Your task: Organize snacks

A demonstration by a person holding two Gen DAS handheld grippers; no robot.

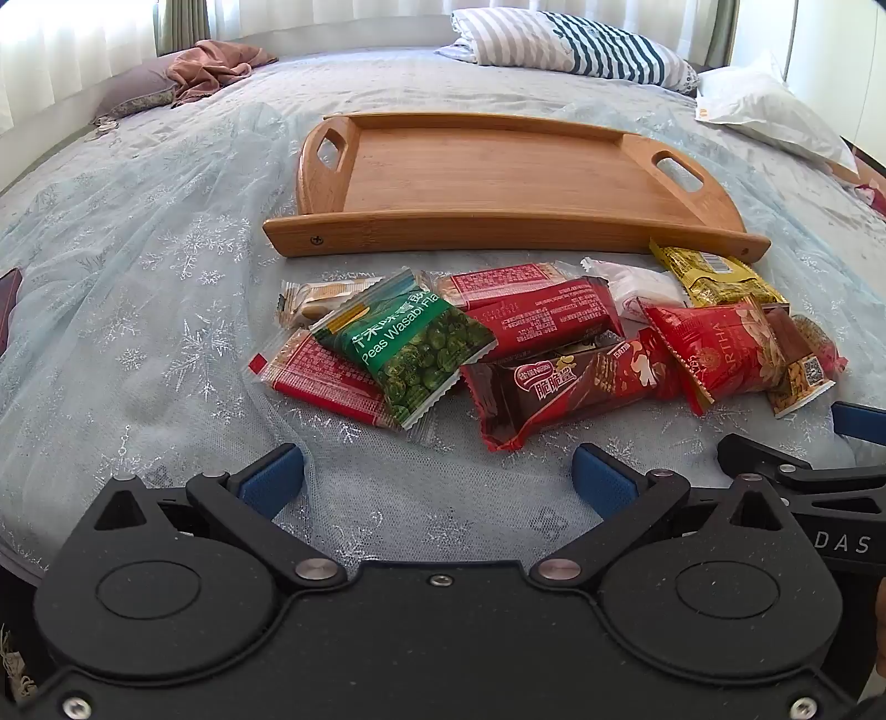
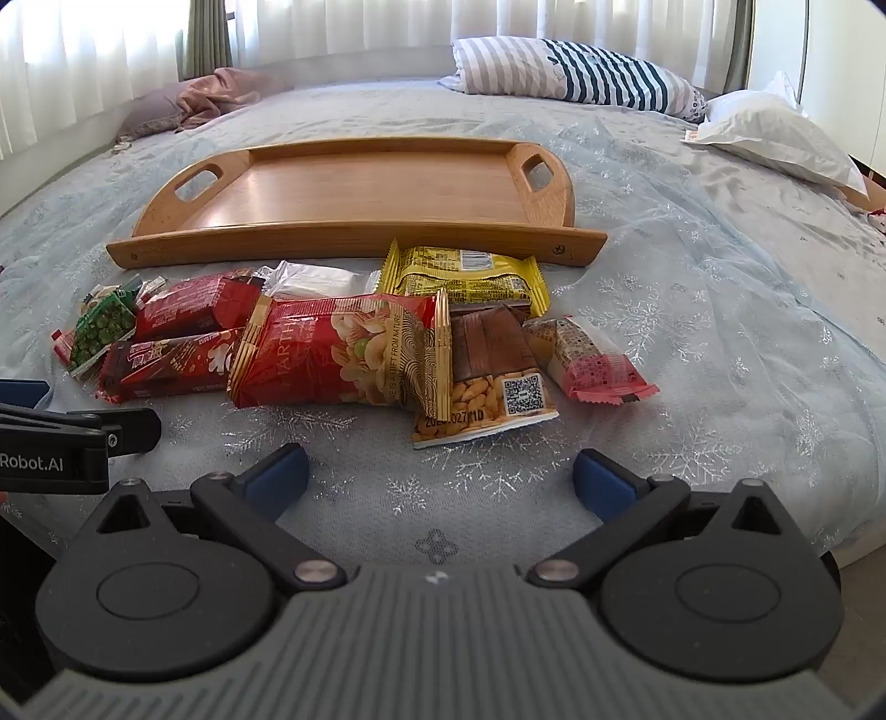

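I am holding my left hand-held gripper (image 1: 437, 479) low over the bed (image 1: 138, 310), its blue fingers (image 1: 271, 482) spread wide and released around nothing, and my right hand-held gripper (image 2: 440, 479) is hanging the same way, wide apart and grasping nothing, with the two tools sitting side by side. Just ahead of both, at twelve o'clock, the snacks are lying in a loose overlapping heap on the pale snowflake-patterned bedspread. In the left view, the chocolate wafer bar (image 1: 559, 387) is lying nearest at twelve o'clock, with the green wasabi peas packet (image 1: 410, 343) at eleven o'clock, resting on top of a flat red packet (image 1: 315, 376). At one o'clock the red nut bag (image 1: 725, 354) is overlapping its neighbours. In the right view, that bag is lying at twelve o'clock, a clear peanut packet with a QR code (image 2: 487, 387) is sticking out beside it at one o'clock, and a small pink-ended wrapper (image 2: 587, 360) is touching that one. Behind them a white pouch (image 2: 315, 279) and a yellow packet (image 2: 465, 274) are lying just beside the tray's near rim. The wooden tray (image 1: 498, 221) is sitting flat beyond the heap, bare inside. Farther off a striped pillow (image 1: 576, 47) is lying at one o'clock, a white pillow (image 2: 775, 133) at two o'clock, and a crumpled pink cloth (image 1: 216, 66) at ten o'clock.
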